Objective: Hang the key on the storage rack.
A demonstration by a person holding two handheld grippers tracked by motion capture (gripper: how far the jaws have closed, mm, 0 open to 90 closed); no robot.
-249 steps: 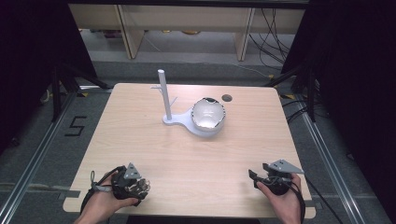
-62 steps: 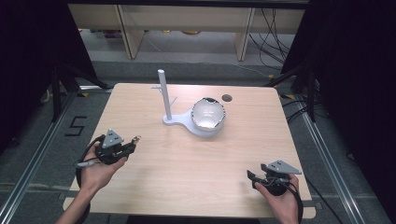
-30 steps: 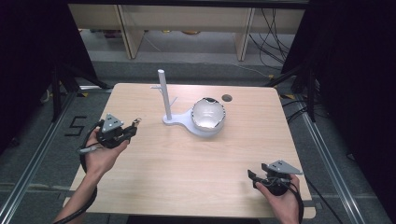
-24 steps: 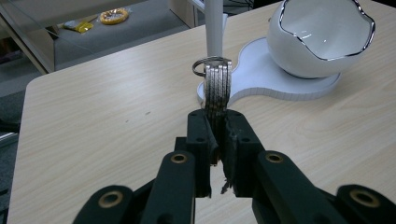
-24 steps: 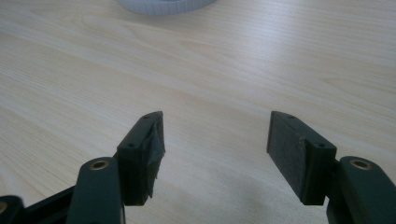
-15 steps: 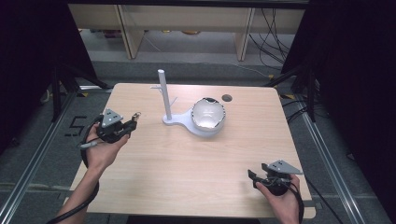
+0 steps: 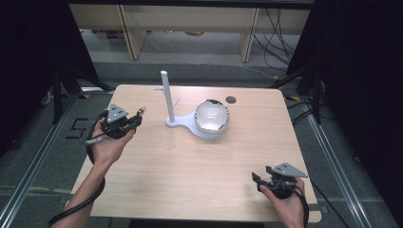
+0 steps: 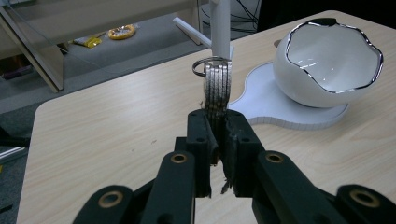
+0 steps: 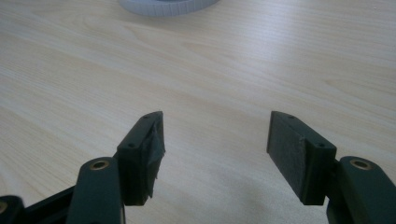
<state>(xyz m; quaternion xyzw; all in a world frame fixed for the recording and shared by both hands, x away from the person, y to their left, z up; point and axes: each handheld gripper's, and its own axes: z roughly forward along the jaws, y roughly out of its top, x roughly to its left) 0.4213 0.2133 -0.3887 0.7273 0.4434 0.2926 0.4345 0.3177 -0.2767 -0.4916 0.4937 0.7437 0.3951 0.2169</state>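
**Carrying a key bunch toward the peg stand**

Clamped in the left gripper point(image 7: 134, 118), at the table's left, a bunch of keys point(image 8: 216, 88) is held on edge, its ring point(image 8: 204, 66) facing the white post point(image 8: 220, 25). Should the ring be tilted or brought in low, the post's side peg point(image 8: 192, 30) could be missed and the keys dropped beside the bowl point(image 8: 327, 63). At the near right, the right gripper point(image 9: 215, 140) is held wide open and empty.
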